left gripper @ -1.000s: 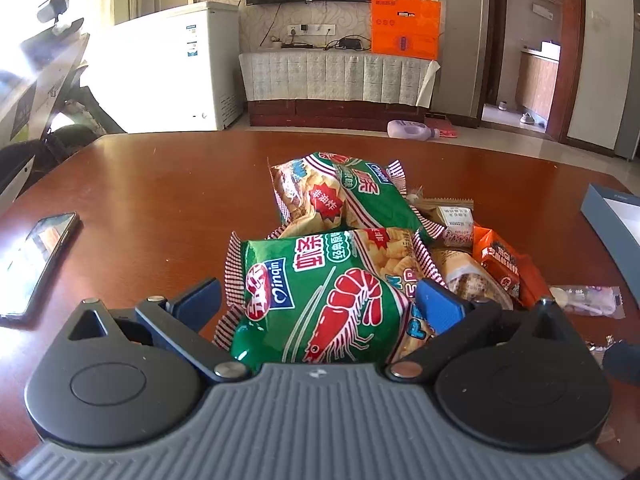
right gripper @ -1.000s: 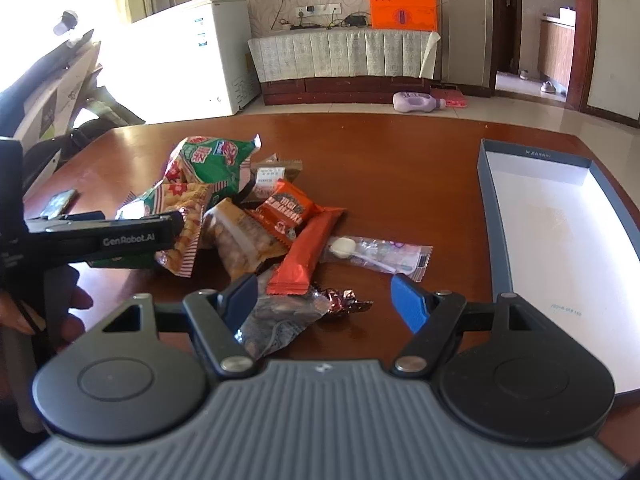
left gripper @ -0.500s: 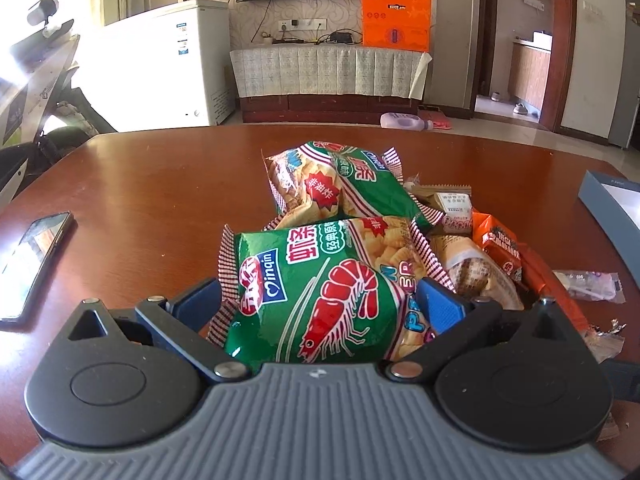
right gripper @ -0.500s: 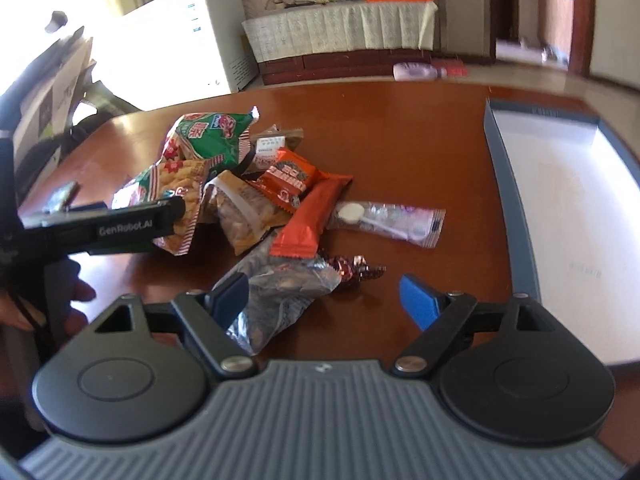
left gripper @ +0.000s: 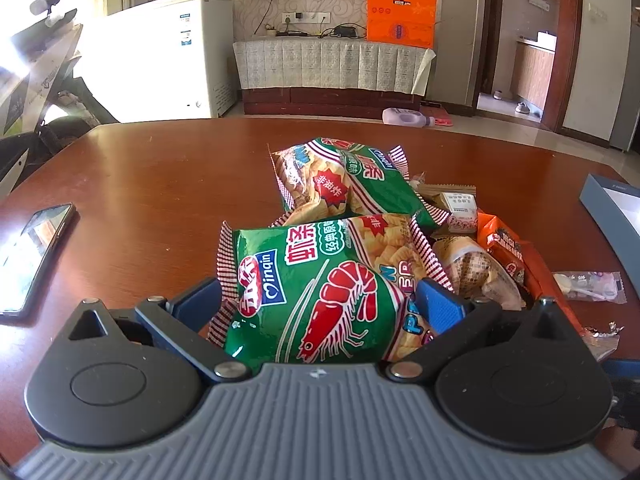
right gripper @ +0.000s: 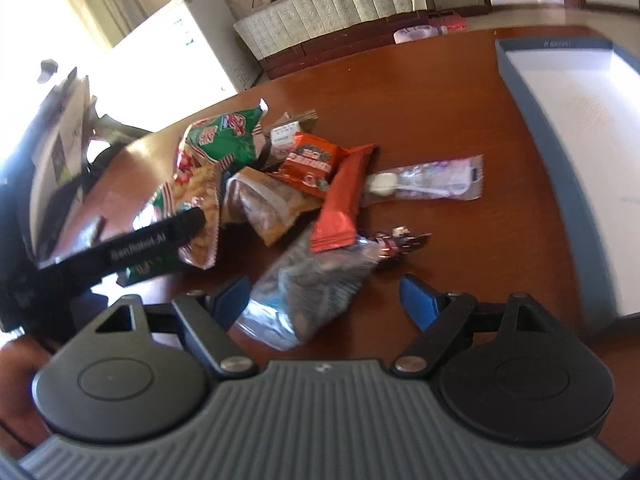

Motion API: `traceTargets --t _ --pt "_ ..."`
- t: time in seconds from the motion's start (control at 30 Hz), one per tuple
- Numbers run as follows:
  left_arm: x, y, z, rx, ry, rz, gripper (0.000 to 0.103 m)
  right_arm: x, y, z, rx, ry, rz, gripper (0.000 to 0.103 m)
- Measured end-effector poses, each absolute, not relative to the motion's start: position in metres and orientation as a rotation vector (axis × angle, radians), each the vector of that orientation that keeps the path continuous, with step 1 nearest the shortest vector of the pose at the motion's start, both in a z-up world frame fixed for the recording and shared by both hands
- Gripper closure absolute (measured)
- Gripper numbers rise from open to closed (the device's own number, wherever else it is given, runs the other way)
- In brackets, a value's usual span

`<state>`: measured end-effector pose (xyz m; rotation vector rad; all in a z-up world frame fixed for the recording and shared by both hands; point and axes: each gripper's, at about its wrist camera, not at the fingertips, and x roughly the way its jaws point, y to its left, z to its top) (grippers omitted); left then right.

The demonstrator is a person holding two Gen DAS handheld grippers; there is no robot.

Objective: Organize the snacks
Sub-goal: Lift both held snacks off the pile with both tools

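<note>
Low in the left wrist view, the left gripper [left gripper: 320,304] pinches a green shrimp-chip bag [left gripper: 320,284] between its blue pads, above the brown table [left gripper: 160,184]. At lower centre of the right wrist view, the right gripper [right gripper: 326,296] stands spread over a silver packet [right gripper: 308,292], with the blue box [right gripper: 548,128] at right.
</note>
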<state>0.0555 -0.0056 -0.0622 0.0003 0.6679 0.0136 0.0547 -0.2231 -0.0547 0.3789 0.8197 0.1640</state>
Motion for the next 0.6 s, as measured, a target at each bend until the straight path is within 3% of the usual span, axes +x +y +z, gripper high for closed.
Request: traceTargets --t 0.13,0.2,0.37,0.6 --pt "0.055 -0.004 -0.062 -0.001 0.663 0.015 0.000 0.058 -0.215 -0.056 0.341 0.812 0.164 0.035" --pt "0.055 -0.004 -0.063 0.001 0.664 0.014 0.000 0.057 -0.211 -0.054 0.258 0.813 0.154 0.050" --pt "0.055 -0.004 -0.063 0.007 0.657 0.018 0.000 0.054 -0.210 -0.045 -0.048 0.715 0.068 0.047" --pt "0.055 -0.006 -0.063 0.010 0.664 0.029 0.000 0.055 -0.258 -0.052 0.332 0.801 0.107 0.048"
